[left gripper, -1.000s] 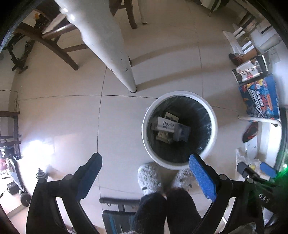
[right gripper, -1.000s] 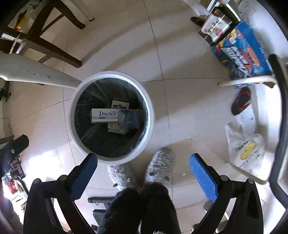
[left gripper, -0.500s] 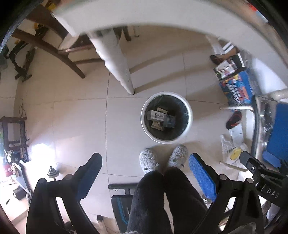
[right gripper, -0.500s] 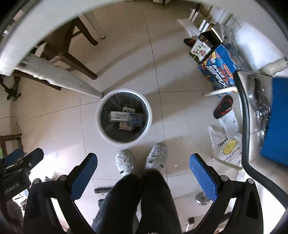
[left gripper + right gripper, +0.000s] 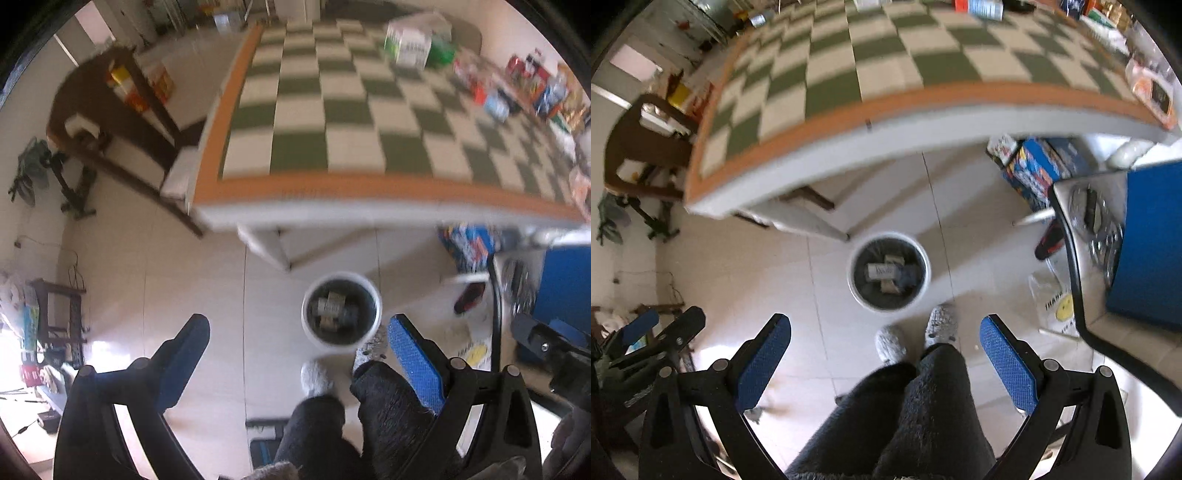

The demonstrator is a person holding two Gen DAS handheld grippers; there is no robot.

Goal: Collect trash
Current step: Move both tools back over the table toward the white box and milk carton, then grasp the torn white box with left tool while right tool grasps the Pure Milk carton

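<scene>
A white round trash bin [image 5: 341, 341] with a black liner stands on the tiled floor below the table edge; it also shows in the right wrist view [image 5: 923, 258]. A white "Doctor" box [image 5: 881, 272] and other scraps lie inside. My left gripper [image 5: 299, 345] is open and empty, high above the floor. My right gripper [image 5: 886, 343] is open and empty, also high above the bin. On the green-and-white checkered table [image 5: 343, 110] stand a green-white carton [image 5: 408, 42] and a can [image 5: 979, 5] at the far side.
The person's legs and grey slippers [image 5: 916, 338] stand just in front of the bin. A dark wooden chair [image 5: 110, 122] is left of the table. Colourful boxes [image 5: 1034, 170], a yellow-print plastic bag [image 5: 1058, 310] and a blue-topped cart [image 5: 1148, 240] are at the right.
Both grippers have risen from just above the bin to above table height. The bin looks smaller and the checkered tabletop has come into view. Both stay open.
</scene>
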